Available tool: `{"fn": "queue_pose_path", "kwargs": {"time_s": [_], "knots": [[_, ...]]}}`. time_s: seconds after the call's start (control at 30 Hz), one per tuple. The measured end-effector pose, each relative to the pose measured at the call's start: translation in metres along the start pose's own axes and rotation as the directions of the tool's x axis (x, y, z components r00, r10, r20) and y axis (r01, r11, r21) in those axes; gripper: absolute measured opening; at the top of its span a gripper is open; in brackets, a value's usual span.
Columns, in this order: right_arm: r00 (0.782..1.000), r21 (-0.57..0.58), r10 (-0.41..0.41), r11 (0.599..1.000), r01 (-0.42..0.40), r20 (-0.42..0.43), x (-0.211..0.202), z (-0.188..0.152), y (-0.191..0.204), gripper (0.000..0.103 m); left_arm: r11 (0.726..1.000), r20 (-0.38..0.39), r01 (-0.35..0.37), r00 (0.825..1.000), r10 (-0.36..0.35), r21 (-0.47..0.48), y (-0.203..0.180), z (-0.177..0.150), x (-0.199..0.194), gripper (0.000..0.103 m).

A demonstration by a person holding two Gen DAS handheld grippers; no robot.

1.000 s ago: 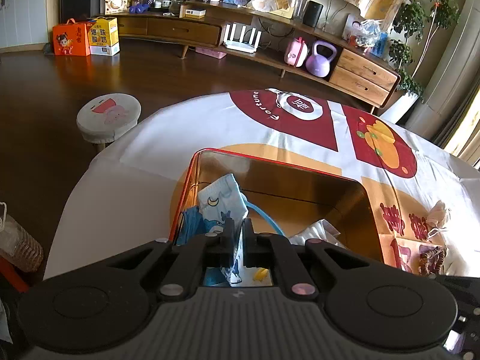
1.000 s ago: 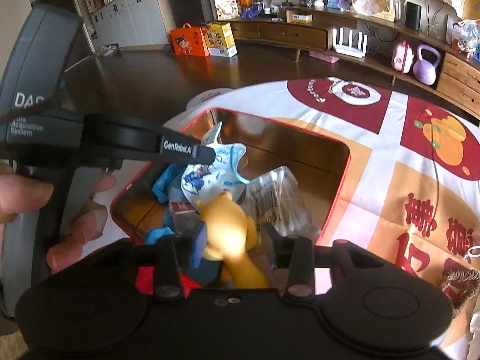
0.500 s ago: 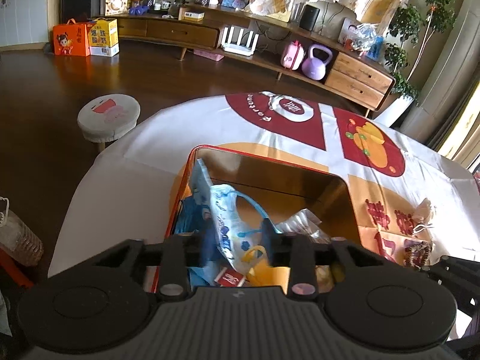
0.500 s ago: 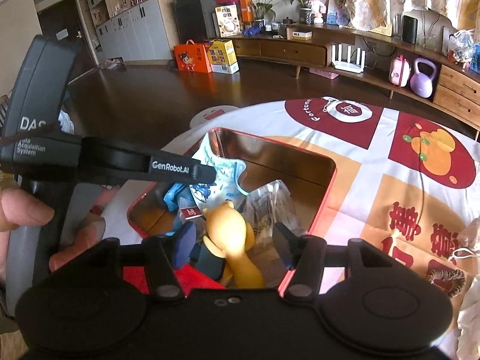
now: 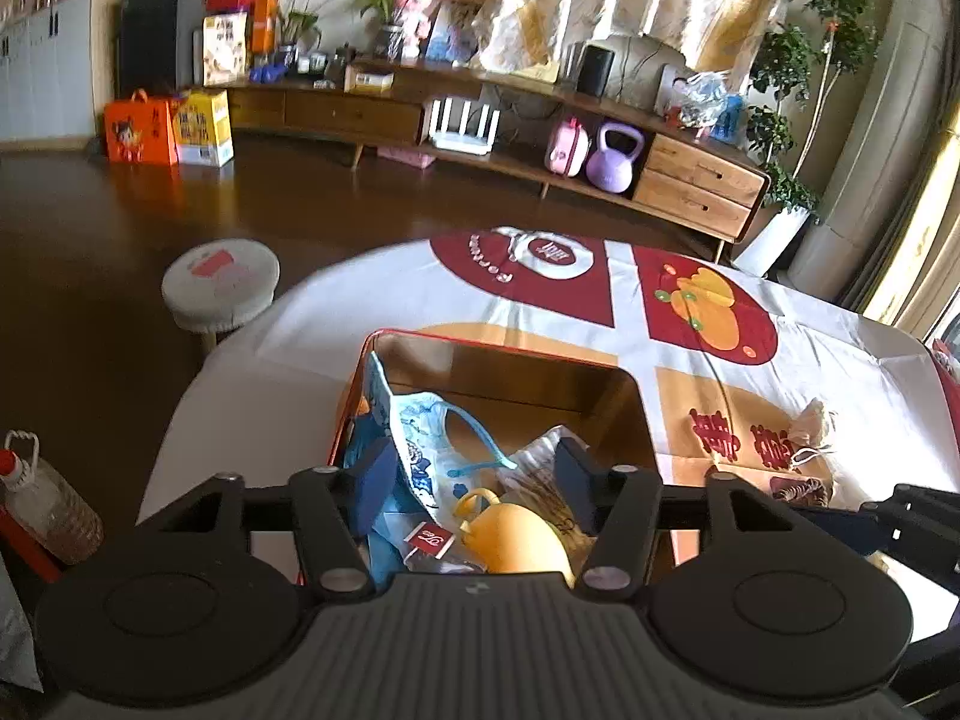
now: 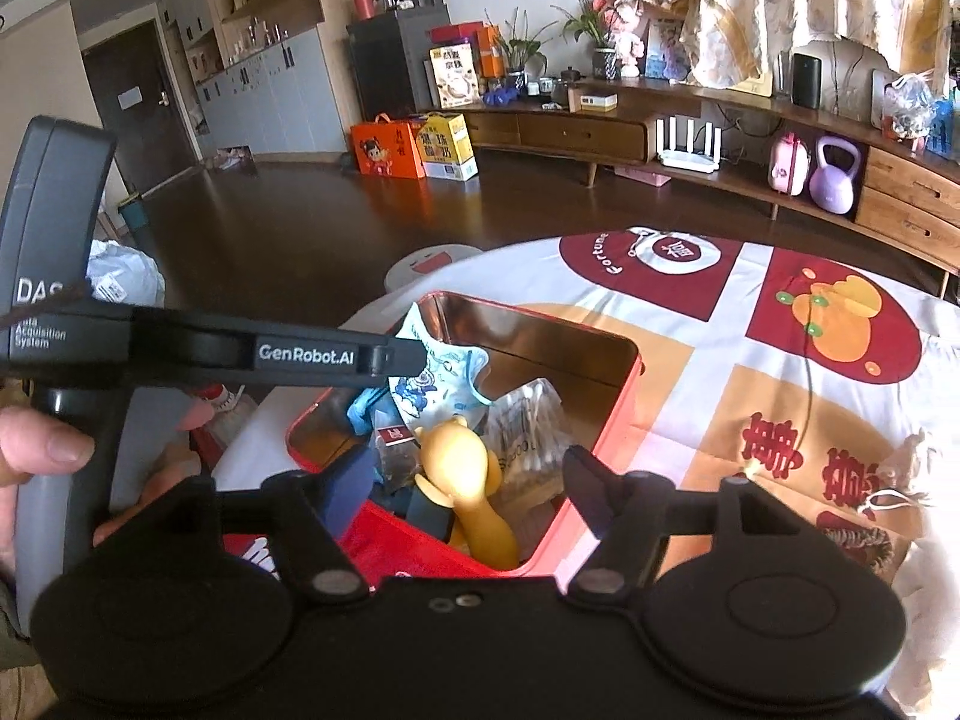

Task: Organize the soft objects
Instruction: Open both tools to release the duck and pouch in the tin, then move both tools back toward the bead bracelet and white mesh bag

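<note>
A living room with dark wood flooring and a long low sideboard point(image 5: 498, 120) along the far wall; in the foreground, a round table under a white cloth point(image 5: 630, 312) printed with red and orange panels. On it stands my red tin box point(image 5: 498, 348), lid off. Left to right inside the box as I see it from the left wrist camera: a blue-printed fabric bib point(image 5: 420, 438) leaning against the left wall, a small red tea sachet point(image 5: 429, 540) below it, a yellow soft toy point(image 5: 516, 540) at centre, and a clear crinkled packet point(image 5: 540, 456) to the right. My left gripper point(image 5: 474, 480) has just been opening; its jaws stand apart above the box, pressing on nothing. My right gripper point(image 6: 456, 486) has likewise just been opening, released, with the yellow soft toy point(image 6: 462, 480) lying loose below between the spread jaws.
</note>
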State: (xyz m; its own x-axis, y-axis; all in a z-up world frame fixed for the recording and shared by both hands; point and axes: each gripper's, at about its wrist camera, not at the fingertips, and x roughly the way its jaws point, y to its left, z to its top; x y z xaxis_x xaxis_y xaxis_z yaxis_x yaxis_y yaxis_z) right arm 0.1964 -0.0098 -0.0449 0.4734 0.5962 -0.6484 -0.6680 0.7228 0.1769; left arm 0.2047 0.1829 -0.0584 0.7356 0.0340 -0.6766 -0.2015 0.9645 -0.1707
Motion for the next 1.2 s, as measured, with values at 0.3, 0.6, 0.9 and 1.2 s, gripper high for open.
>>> {"fn": "queue_pose_path", "kwargs": {"time_s": [0.3, 0.6, 0.9, 1.2], "knots": [[0.999, 0.040, -0.001, 0.999, 0.000, 0.033, -0.035, -0.006, -0.011, 0.083, 0.999, 0.034, 0.029, 0.999, -0.030, 0.022, -0.022, -0.008, -0.027, 0.064], [0.997, 0.080, -0.023, 0.997, 0.017, 0.072, -0.073, -0.018, -0.029, 0.091, 0.997, 0.047, 0.060, 0.997, -0.062, 0.047, -0.046, -0.022, -0.052, 0.072], [0.992, 0.134, -0.068, 0.990, 0.053, 0.109, -0.107, -0.033, -0.056, 0.099, 0.991, 0.043, 0.083, 0.995, -0.088, 0.101, -0.080, -0.036, -0.062, 0.072], [0.985, 0.177, -0.110, 0.980, 0.085, 0.133, -0.132, -0.056, -0.089, 0.102, 0.982, 0.033, 0.121, 0.991, -0.127, 0.143, -0.116, -0.044, -0.061, 0.083]]}}
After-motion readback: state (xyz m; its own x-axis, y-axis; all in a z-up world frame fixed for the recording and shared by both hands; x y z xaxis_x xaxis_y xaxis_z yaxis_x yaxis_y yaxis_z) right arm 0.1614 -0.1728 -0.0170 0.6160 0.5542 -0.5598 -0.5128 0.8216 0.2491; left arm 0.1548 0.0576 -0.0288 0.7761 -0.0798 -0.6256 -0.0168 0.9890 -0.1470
